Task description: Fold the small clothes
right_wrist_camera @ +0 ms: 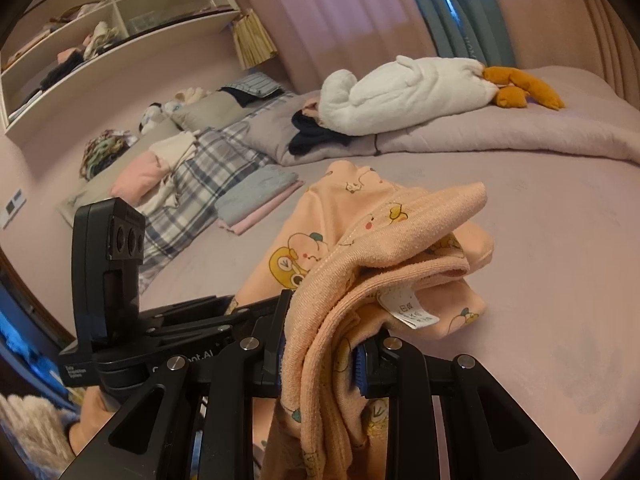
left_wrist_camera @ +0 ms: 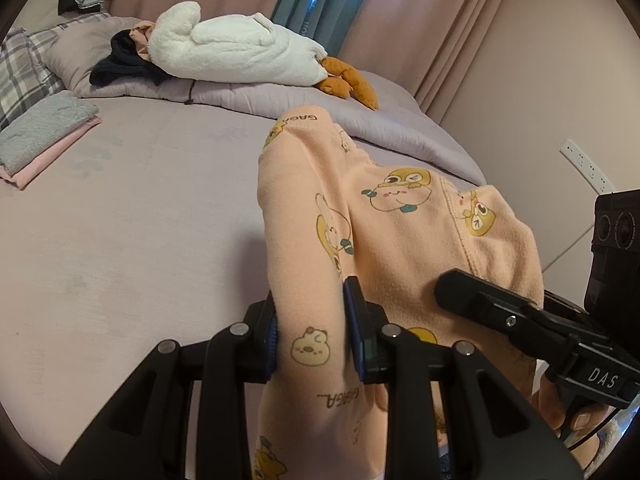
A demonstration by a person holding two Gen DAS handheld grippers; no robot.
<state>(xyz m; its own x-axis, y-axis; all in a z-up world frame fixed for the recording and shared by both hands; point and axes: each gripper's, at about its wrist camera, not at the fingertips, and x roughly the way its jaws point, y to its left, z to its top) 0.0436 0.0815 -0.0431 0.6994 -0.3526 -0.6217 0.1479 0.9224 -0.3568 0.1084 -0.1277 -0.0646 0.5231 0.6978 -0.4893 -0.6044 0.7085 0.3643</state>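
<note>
A peach garment with cartoon prints (left_wrist_camera: 384,216) is held up over the lilac bed (left_wrist_camera: 140,220). My left gripper (left_wrist_camera: 312,340) is shut on a bunched part of it. The right gripper's finger (left_wrist_camera: 480,300) crosses the cloth at lower right. In the right wrist view my right gripper (right_wrist_camera: 320,354) is shut on the garment's ribbed edge (right_wrist_camera: 400,240), near a white label (right_wrist_camera: 412,308). The rest of the garment (right_wrist_camera: 304,248) hangs and drapes ahead, part of it below the frame. The left gripper's body (right_wrist_camera: 108,264) stands at left.
A folded grey and pink stack (left_wrist_camera: 44,140) lies at the bed's left, also in the right wrist view (right_wrist_camera: 260,196). A white plush goose (left_wrist_camera: 232,48) lies on the rolled duvet (left_wrist_camera: 360,120). Plaid pillows (right_wrist_camera: 200,184), shelves (right_wrist_camera: 100,20) and curtains are behind.
</note>
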